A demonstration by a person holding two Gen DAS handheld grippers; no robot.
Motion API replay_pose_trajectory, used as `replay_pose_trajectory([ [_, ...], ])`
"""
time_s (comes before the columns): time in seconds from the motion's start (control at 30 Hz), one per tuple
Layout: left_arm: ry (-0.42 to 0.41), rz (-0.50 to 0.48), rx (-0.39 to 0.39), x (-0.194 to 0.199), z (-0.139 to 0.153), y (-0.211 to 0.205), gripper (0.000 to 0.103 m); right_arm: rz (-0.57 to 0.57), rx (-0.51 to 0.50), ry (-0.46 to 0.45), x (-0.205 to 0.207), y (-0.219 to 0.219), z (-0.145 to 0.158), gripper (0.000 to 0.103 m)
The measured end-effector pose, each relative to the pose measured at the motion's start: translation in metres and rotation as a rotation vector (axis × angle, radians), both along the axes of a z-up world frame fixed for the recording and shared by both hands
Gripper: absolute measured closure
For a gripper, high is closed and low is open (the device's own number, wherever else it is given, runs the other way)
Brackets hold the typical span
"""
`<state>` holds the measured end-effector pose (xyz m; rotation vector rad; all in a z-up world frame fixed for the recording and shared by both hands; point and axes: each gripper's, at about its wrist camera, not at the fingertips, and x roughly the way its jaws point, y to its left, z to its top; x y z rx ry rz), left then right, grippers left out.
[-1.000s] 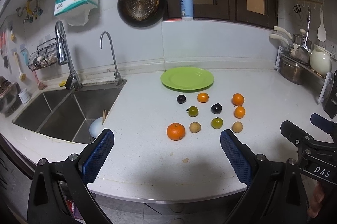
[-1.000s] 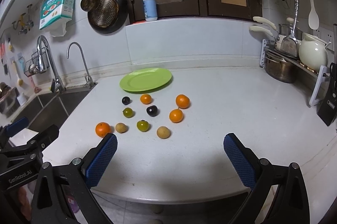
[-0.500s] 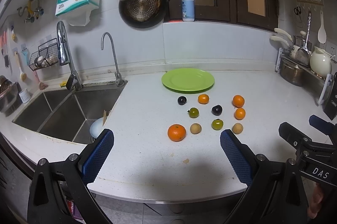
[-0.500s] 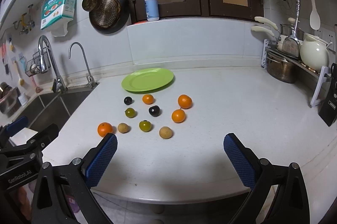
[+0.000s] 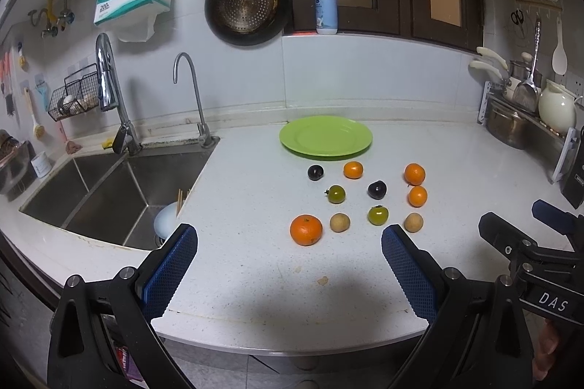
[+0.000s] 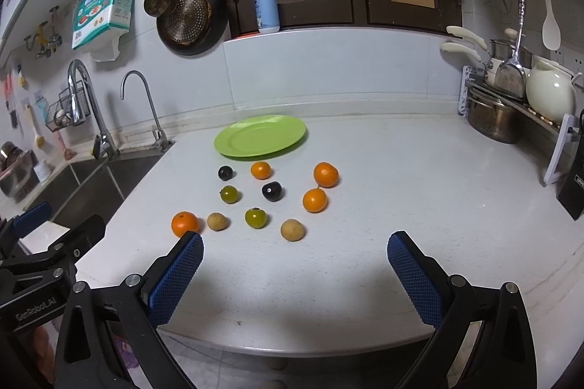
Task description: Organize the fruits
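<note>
The white bowl in the sink is partly hidden behind the counter edge, and its contents cannot be made out. The right gripper is cut off by the frame edge in the left wrist view — only part of its body is seen. The items in the wire basket are too small to be identified.
</note>
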<state>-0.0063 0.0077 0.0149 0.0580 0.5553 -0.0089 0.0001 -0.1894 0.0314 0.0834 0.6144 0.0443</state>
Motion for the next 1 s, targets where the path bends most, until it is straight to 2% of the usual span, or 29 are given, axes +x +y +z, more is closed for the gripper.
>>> replay_pose_trajectory([
  [0.3,0.049,-0.004,-0.012,0.021,-0.012,0.001,0.0,0.003,0.015,0.037,0.016,0.002,-0.01,0.001],
  [0.8,0.199,-0.025,-0.045,0.086,-0.056,0.0,0.006,-0.006,0.009,0.156,0.067,0.003,-0.045,0.001],
  [1.0,0.254,-0.035,-0.04,0.11,-0.073,0.0,0.01,-0.012,0.015,0.222,0.09,0.002,-0.064,0.007],
])
